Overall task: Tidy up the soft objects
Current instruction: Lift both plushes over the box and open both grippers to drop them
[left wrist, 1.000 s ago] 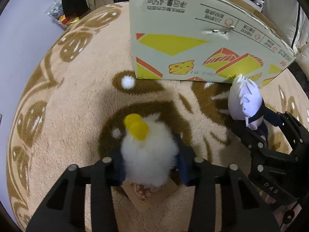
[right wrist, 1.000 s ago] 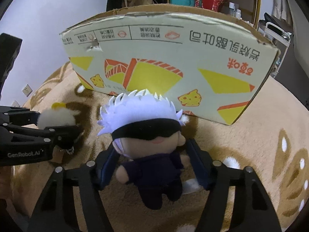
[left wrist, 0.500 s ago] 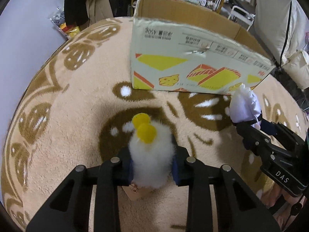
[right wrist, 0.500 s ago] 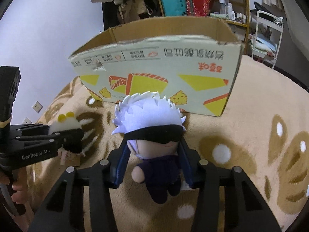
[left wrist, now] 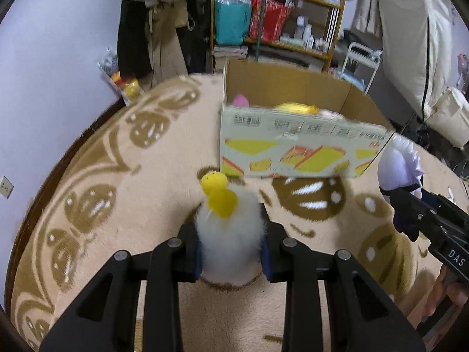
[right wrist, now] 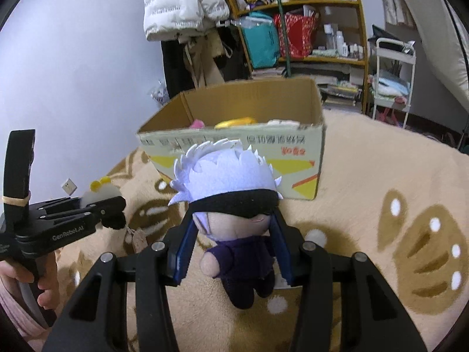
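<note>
My left gripper (left wrist: 231, 249) is shut on a fluffy white plush with yellow knobs (left wrist: 227, 228), held above the rug; it also shows in the right wrist view (right wrist: 99, 193). My right gripper (right wrist: 234, 249) is shut on a white-haired doll with a black blindfold and dark purple body (right wrist: 231, 202), also lifted; the doll shows at the right of the left wrist view (left wrist: 398, 167). An open cardboard box (left wrist: 302, 152) stands ahead on the rug, also in the right wrist view (right wrist: 304, 149), with pink and yellow soft things inside (right wrist: 234, 122).
A beige round rug with brown patterns (left wrist: 117, 205) covers the floor. Behind the box are a wooden shelf with bags and bottles (right wrist: 293, 35), hanging clothes (left wrist: 152, 29) and a white cart (right wrist: 392, 82). A purple wall (left wrist: 44, 73) is at left.
Both grippers have risen and drawn back from the box with their toys held. The box's open top and its contents have come into view.
</note>
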Demonstrator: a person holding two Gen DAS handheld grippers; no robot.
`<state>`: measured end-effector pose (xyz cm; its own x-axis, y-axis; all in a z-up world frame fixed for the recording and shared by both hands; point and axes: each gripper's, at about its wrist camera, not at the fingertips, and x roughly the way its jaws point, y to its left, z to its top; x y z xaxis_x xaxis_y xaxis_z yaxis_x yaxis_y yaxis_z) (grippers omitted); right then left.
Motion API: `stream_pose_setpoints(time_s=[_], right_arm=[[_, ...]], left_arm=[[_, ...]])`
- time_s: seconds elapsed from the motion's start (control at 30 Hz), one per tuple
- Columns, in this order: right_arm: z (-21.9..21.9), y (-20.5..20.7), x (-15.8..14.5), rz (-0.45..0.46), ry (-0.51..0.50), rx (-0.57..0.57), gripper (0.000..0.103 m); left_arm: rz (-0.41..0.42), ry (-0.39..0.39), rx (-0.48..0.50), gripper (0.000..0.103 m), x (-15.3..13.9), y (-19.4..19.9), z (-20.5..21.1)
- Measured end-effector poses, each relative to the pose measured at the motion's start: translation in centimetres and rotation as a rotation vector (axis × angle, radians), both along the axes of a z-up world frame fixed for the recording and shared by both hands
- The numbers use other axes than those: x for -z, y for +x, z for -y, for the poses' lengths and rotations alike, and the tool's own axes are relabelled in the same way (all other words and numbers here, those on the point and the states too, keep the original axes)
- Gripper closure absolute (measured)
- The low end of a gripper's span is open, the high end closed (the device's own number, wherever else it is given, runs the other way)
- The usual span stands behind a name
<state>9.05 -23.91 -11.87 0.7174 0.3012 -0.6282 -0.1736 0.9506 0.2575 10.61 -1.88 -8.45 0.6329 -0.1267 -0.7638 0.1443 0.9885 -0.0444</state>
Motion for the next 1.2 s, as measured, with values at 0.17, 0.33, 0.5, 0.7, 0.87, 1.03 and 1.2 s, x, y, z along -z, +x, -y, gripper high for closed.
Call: stream_pose_setpoints(time_s=[0.17, 0.33, 0.5, 0.7, 0.87, 1.03, 1.2], right_arm=[[0.6, -1.0, -1.7, 0.044, 0.006, 0.017, 0.052], [1.0, -1.4, -2.8, 0.095, 0.012, 0.027, 0.052], [1.4, -1.1, -3.6, 0.132, 0.019, 0.036, 0.052], [1.5, -0.1, -4.9, 0.174, 0.013, 0.023, 0.052], [1.7, 1.2, -6.2, 0.200, -0.028, 0.001, 0.052], [2.0, 2.8, -7.4, 0.229, -0.067, -0.002, 0.052], [1.8, 5.0, -8.4, 0.245, -0.094, -0.003, 0.051]], left_arm=[[0.119, -0.006, 0.009, 0.074, -2.5, -1.4, 0.1], [0.234, -0.011, 0.006, 0.074, -4.7, -2.3, 0.1], [0.309, -0.027, 0.023, 0.074, -6.5, -2.4, 0.4], [0.368, -0.034, 0.047, 0.074, -8.8, -1.3, 1.2], [0.432, -0.046, 0.075, 0.074, -11.3, 0.2, 2.0], [0.481, -0.055, 0.076, 0.074, -13.1, 2.6, 3.0], [0.503, -0.040, 0.083, 0.073, -13.6, 4.9, 4.5]])
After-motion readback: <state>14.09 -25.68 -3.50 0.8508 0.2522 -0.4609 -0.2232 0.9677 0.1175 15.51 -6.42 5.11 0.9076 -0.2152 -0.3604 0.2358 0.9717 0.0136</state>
